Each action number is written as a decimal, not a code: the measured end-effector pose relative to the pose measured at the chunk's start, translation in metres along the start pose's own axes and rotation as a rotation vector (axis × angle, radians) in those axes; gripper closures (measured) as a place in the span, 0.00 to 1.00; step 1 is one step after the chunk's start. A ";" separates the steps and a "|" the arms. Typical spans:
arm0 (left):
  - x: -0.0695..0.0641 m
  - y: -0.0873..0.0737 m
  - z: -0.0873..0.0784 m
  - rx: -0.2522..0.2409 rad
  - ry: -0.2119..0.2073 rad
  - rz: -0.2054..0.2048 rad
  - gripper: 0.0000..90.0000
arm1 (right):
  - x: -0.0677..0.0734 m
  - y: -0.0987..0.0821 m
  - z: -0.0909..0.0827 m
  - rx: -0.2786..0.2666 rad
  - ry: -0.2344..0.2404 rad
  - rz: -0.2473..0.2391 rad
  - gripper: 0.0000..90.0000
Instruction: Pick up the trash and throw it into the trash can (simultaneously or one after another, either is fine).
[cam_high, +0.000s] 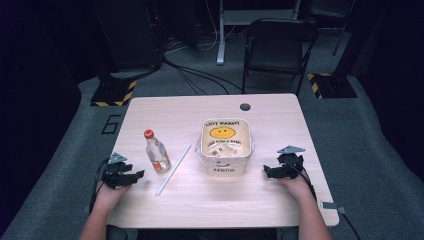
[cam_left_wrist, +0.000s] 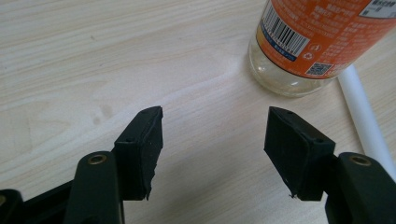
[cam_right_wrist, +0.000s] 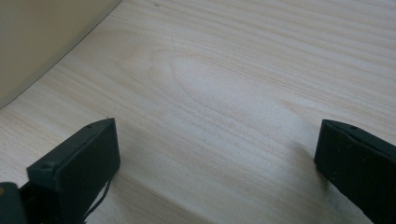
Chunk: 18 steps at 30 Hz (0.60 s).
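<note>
A clear bottle (cam_high: 156, 152) with a red cap and an orange label stands on the left half of the light wood table (cam_high: 210, 200). A thin white tube (cam_high: 173, 170) lies slanted just right of it. My left gripper (cam_high: 138, 174) rests on the table near the bottle's left, pointing right, its jaws open with bare wood between them. In the left gripper view the bottle's base (cam_left_wrist: 317, 42) stands ahead and right of the left gripper (cam_left_wrist: 215, 121), apart from it, with the tube (cam_left_wrist: 366, 121) beside the right jaw. My right gripper (cam_high: 267, 172) is open too, wide (cam_right_wrist: 215, 135).
A white square tub (cam_high: 225, 147) with a yellow smiley print sits mid-table, and its pale wall (cam_right_wrist: 42, 37) rises just beyond my right gripper. A round cable hole (cam_high: 245, 106) is near the table's far edge. A dark folding chair (cam_high: 277, 50) stands behind the table.
</note>
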<state>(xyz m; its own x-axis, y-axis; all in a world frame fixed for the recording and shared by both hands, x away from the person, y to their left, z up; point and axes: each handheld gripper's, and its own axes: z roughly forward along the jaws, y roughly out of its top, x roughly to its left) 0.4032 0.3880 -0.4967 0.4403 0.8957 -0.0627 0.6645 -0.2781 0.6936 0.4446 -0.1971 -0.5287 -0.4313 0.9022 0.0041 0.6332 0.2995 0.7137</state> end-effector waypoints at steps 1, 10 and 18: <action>0.001 0.002 -0.003 -0.003 0.005 0.004 0.42 | 0.000 0.000 0.000 -0.001 0.000 0.006 0.00; 0.000 0.014 -0.021 0.012 0.008 0.014 0.44 | 0.000 0.000 0.000 -0.001 0.000 -0.004 0.00; -0.008 0.034 -0.042 -0.024 -0.023 0.040 0.44 | 0.000 0.000 0.000 -0.002 0.005 0.001 0.00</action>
<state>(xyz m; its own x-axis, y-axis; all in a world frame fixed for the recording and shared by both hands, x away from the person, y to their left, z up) 0.3971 0.3861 -0.4428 0.4802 0.8757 -0.0512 0.6315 -0.3046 0.7131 0.4446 -0.1973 -0.5286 -0.4339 0.9009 0.0077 0.6320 0.2983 0.7153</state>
